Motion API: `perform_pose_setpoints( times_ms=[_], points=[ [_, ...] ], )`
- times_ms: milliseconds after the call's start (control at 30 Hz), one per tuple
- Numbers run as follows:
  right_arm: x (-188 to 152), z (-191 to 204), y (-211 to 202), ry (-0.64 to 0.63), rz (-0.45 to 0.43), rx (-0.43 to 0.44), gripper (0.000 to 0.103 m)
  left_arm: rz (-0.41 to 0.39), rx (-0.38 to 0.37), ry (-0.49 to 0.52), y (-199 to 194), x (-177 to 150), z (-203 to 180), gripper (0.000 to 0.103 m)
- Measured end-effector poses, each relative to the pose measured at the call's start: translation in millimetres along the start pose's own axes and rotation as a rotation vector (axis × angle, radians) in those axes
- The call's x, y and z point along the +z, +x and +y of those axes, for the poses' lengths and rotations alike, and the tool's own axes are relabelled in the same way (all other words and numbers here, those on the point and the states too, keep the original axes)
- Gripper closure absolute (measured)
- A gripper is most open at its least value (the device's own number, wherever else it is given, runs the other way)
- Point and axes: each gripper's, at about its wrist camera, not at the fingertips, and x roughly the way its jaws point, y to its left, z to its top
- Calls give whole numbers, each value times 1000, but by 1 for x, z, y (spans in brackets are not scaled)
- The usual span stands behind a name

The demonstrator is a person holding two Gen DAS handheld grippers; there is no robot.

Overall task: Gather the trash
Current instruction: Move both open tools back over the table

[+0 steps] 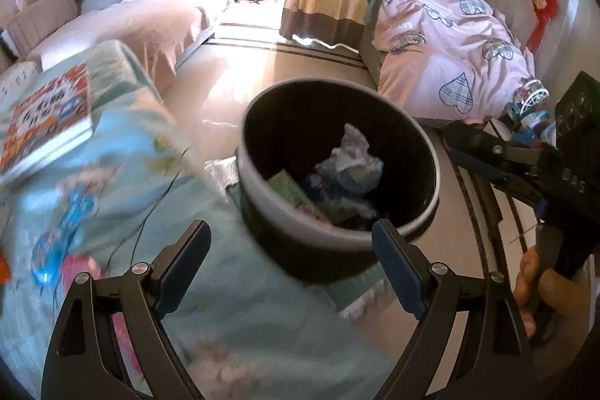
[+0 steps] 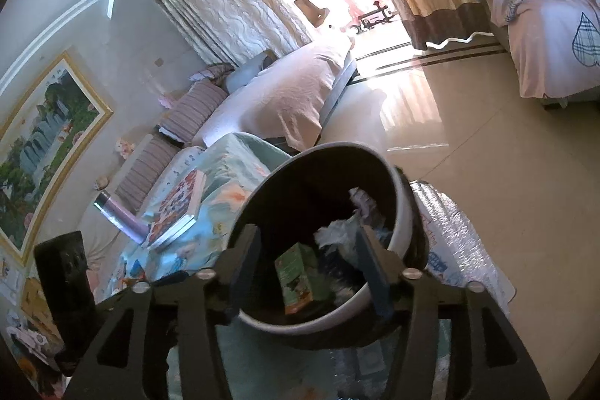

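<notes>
Bedroom floor beside a bed, seen along both of my tools. My right gripper [image 2: 307,265] hangs directly over the round waste bin [image 1: 431,208], its jaws parted and nothing between the pads; the green carton [image 2: 298,278] lies below them on the bin's floor. With it in the bin are a crumpled paper wad [image 1: 356,152] and other wrappers I cannot identify. My left gripper [image 1: 290,263] is spread wide and empty, poised above the edge of the teal cartoon-print quilt [image 1: 93,197], just beside the bin's near rim. The hand [image 1: 534,282] gripping the right tool's handle shows at the right edge of the left-wrist view.

I judge the carton's drop complete, so the next step is finding more litter. Risks from here:
- The left tool sits close to the rim; a careless swing could knock the bin and tip it over.
- The picture book [image 2: 176,212] and purple flask [image 2: 120,216] rest on the quilt; neither looks like trash, and grabbing either would be a mistake.
- Loose quilt fabric could snag in the wide-open jaws.
- The silver bubble mailer [image 2: 457,231] on the floor touches the bin; tugging it may drag the bin.
</notes>
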Motion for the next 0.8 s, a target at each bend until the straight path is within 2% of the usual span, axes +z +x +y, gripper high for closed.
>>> perform_pose_setpoints(
  times_ms=[100, 167, 333, 600, 800],
  points=[
    [-15, 13, -5, -17, -8, 9, 22, 0, 11, -33, -12, -18, 12, 13],
    [-25, 22, -7, -30, -6, 18, 19, 0, 13, -56, -20, -29, 20, 13],
    [-53, 48, -7, -76, 19, 31, 18, -9, 41, -103, -41, -54, 44, 13],
    [-86, 85, -2, -148, 56, 44, 10, -29, 105, -169, -72, -88, 81, 13],
    [-107, 110, 5, -193, 91, 57, 10, -39, 144, -223, -93, -112, 108, 13]
  ],
)
